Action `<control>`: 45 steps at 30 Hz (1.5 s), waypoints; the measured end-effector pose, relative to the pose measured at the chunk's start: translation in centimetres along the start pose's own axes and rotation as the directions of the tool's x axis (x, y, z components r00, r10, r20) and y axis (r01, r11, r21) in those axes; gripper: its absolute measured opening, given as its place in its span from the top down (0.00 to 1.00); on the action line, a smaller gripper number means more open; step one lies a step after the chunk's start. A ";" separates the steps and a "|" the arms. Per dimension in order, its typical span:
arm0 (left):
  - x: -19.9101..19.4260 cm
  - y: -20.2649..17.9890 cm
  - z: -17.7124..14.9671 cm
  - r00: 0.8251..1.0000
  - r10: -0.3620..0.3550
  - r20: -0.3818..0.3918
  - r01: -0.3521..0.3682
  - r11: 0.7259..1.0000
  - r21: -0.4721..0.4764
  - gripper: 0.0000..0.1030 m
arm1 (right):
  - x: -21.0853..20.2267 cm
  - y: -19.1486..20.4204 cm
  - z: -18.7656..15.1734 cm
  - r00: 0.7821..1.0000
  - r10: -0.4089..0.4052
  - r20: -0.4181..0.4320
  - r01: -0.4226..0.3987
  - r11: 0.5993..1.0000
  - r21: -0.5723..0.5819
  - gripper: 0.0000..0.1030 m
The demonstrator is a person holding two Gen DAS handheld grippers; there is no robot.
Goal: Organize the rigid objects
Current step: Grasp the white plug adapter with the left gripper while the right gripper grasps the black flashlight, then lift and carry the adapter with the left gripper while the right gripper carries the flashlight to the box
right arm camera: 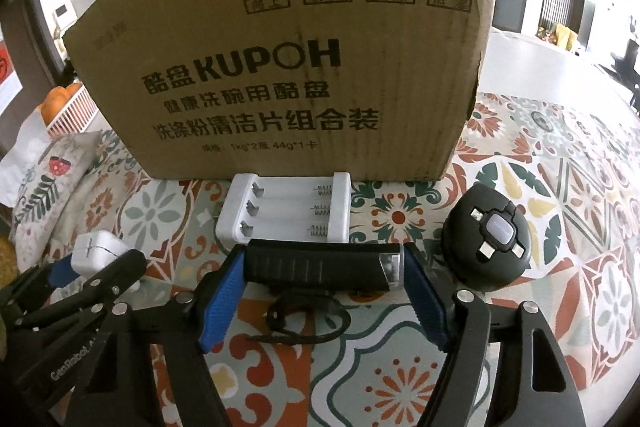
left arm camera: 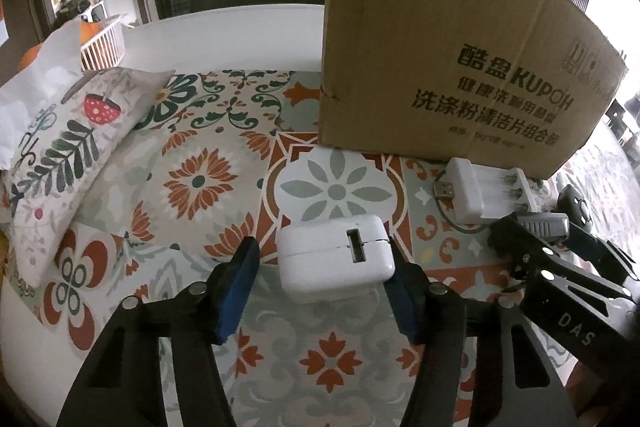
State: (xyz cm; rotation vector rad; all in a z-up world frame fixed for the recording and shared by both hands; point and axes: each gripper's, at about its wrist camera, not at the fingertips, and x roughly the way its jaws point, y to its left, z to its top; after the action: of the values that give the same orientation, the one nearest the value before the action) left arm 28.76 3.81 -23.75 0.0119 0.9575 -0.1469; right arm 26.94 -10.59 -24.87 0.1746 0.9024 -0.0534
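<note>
A white USB power adapter [left arm camera: 334, 255] lies on the patterned cloth between the fingers of my left gripper [left arm camera: 320, 267]. The right pad touches it and the left pad stands apart, so the gripper is open. It also shows in the right wrist view [right arm camera: 96, 251]. My right gripper [right arm camera: 324, 267] is closed on both ends of a black bike light [right arm camera: 320, 265] with a strap under it. A white battery charger [right arm camera: 288, 209] lies in front of a KUPOH cardboard box [right arm camera: 280, 67]. A round black device [right arm camera: 486, 237] lies to the right.
A floral pillow [left arm camera: 60, 155] lies at the left of the round table. A white basket [left arm camera: 102, 49] with orange things stands behind it. The charger's USB cable [left arm camera: 444, 195] lies between the adapter and the box [left arm camera: 460, 59].
</note>
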 end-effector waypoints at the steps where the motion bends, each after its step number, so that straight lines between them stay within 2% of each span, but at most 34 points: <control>1: 0.1 0.0 0.0 1.000 0.000 -0.001 0.000 1.000 0.000 0.48 | 0.0 0.1 0.0 1.000 0.000 0.000 0.000 1.000 0.000 0.27; 2: 0.1 0.0 0.0 1.000 -0.001 -0.005 0.001 1.000 0.001 0.54 | 0.0 0.1 0.0 1.000 -0.002 0.000 0.002 1.000 0.001 0.27; 17: -1.8 -0.3 -0.2 1.000 -0.010 0.009 0.009 1.000 0.020 0.54 | -3.5 -1.2 -0.9 1.000 0.022 0.019 -0.022 1.000 0.007 0.27; 34: -8.7 -1.6 1.6 0.994 -0.027 0.110 0.022 0.999 0.043 0.54 | -9.6 -1.3 1.1 0.993 0.025 0.113 -0.026 1.000 0.000 0.27; 45: -12.7 -2.3 3.4 0.983 -0.039 0.182 0.024 0.996 0.081 0.54 | -13.4 -1.0 2.8 0.983 0.031 0.183 -0.031 1.000 -0.004 0.27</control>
State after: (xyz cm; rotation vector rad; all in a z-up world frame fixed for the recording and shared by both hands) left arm 23.98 2.79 -11.30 0.0549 0.7674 -0.2112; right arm 20.69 -12.36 -12.85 0.1797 0.7156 -0.0391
